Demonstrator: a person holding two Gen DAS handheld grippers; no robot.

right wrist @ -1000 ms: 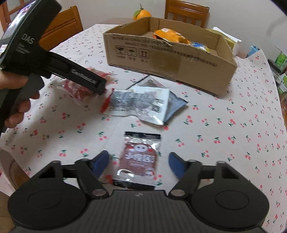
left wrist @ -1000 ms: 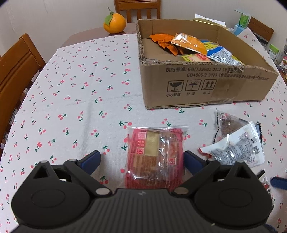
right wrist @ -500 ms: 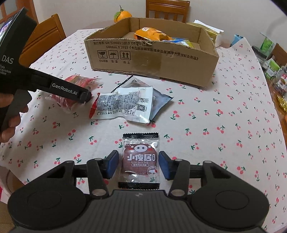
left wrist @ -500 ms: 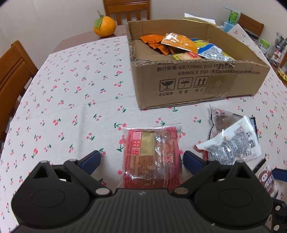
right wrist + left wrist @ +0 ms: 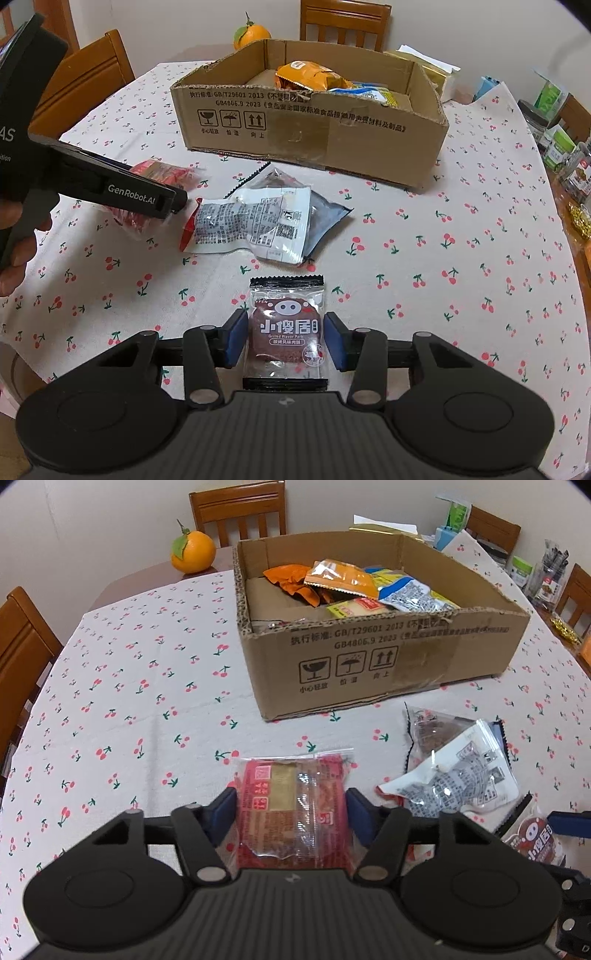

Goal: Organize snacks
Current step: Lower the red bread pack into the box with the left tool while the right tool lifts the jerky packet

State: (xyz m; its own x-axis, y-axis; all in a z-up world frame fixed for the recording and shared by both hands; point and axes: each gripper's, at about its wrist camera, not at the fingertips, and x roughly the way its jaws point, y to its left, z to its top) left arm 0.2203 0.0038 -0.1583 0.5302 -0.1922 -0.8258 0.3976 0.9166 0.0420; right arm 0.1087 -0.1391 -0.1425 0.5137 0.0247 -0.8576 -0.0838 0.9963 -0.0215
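My left gripper (image 5: 291, 814) is shut on a red snack pack (image 5: 291, 808) that rests on the tablecloth; its pads press both sides of the pack. My right gripper (image 5: 285, 341) is shut on a small dark pork snack packet (image 5: 285, 332) with a pig face. The left gripper (image 5: 110, 188) and the red pack (image 5: 162, 171) also show in the right wrist view. A cardboard box (image 5: 388, 653) (image 5: 314, 129) holding several snack bags stands beyond both. A white snack bag (image 5: 454, 779) (image 5: 251, 221) lies on a darker bag between the grippers.
The cherry-print tablecloth (image 5: 129, 701) covers the table. An orange (image 5: 192, 552) sits at the far edge. Wooden chairs (image 5: 22, 653) stand around. Jars and boxes (image 5: 557, 140) crowd the right side.
Both grippers have closed on their packs: the left pads moved in against the red pack, the right pads against the pork packet. Both views have drawn nearer to the packs.
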